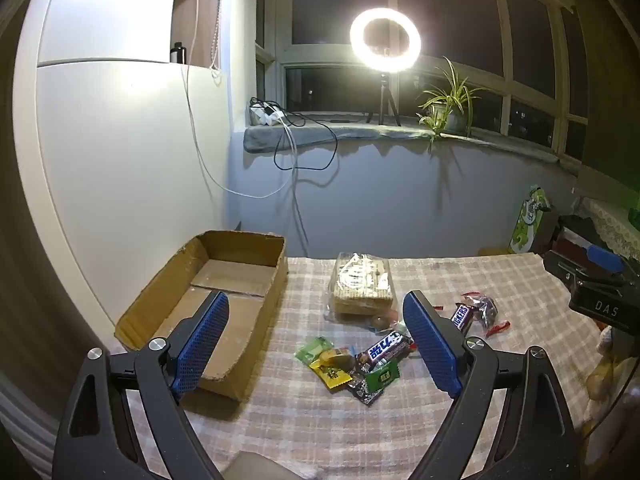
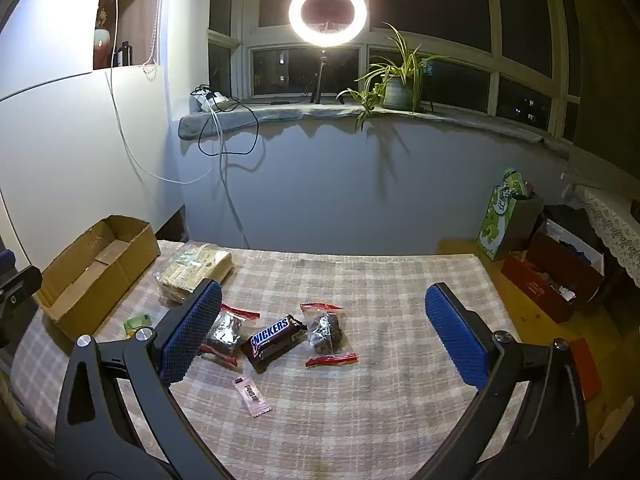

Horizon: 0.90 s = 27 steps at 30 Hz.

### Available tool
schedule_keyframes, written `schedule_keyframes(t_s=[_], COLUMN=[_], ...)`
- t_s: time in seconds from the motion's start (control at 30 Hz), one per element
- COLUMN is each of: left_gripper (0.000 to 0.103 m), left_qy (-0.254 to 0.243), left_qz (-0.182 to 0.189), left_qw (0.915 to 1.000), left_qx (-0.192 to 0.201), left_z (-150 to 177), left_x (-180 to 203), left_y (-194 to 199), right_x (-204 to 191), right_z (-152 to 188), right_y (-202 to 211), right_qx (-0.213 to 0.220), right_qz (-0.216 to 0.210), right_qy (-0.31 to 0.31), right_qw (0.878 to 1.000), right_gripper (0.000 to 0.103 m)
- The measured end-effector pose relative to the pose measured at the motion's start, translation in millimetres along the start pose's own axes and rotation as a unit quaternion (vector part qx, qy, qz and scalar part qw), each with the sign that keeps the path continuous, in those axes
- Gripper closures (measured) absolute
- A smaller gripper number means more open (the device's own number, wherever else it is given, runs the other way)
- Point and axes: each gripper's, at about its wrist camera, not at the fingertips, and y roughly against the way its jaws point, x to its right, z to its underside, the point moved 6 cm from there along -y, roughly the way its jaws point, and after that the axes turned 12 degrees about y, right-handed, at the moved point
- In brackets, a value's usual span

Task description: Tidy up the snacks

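Both claws hung over the table w/ the plaid cloth (image 2: 380, 276), tipped a bit downward. The left gripper (image 1: 316, 340) stood wide open, nothing between its blue pads; same for the right gripper (image 2: 324, 336), spread as far as it went, empty. The left cam gave what the right one mostly missed: the inside of the cardboard box (image 1: 224, 280) at the table's left end, flaps open, bare bottom, no snacks in it yet, plus a tight heap of small packets near the table's middle, incl. a Snickers bar w/ non-Latin print (image 1: 386, 350), a green packet (image 1: 314, 350), a yellow one (image 1: 330, 376) and a darker green one (image 1: 384, 378), all touching or overlapping. It also caught the other tool's black body at its right edge. The right cam showed things the left claw hid or squeezed small: a Snickers bar w/ Latin lettering (image 2: 274, 338) lying slanted between two clear packets w/ red ends (image 2: 328, 334) holding dark lumps, one partly behind the left pad, and a pale pink stick wrapper (image 2: 251, 395) alone, nearer the cam. The clear-wrapped wafer pack (image 1: 362, 288), biggest item, sat just beside the box's right wall. All snacks lay on the cloth, outside the box.
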Motion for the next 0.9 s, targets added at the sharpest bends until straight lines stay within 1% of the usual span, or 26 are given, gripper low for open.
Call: schedule_keyframes(t_s=[0.1,0.13,0.17,0.23,0.27,0.37,0.5,0.9], left_gripper=[0.014,0.014,0.014,0.014,0.014,0.014,0.014,0.014], left_qy=[0.0,-0.002,-0.009,-0.001,-0.008,-0.013,-0.01,-0.006], left_qz=[0.005,0.007,0.002,0.01,0.005,0.003,0.005,0.012], left_qw=[1.0,1.0,1.0,0.9999,0.9999,0.9999,0.9999,0.9999], left_qx=[-0.004,-0.001,-0.003,0.004,0.004,0.004,0.005,0.006], left_z=[0,-1,-1,-6,-3,1,2,4], left_x=[-1,-1,3,-1,6,10,9,11], left_y=[-2,-1,-3,3,2,-1,-2,-3], right_x=[-1,1,0,3,4,6,4,0], right_z=[2,1,0,0,0,-1,0,-2], right_y=[2,2,2,2,1,-2,0,3], right_qx=[-0.001,-0.003,-0.005,-0.006,-0.008,-0.006,-0.004,0.0], right_qz=[0.008,0.001,0.005,0.007,0.009,0.013,0.019,0.018], right_qy=[-0.001,-0.009,-0.005,-0.011,-0.013,-0.017,-0.013,-0.007], right_qw=[1.0,1.0,1.0,1.0,1.0,1.0,1.0,1.0], right_gripper=[0.0,0.0,0.0,0.0,0.0,0.0,0.0,0.0])
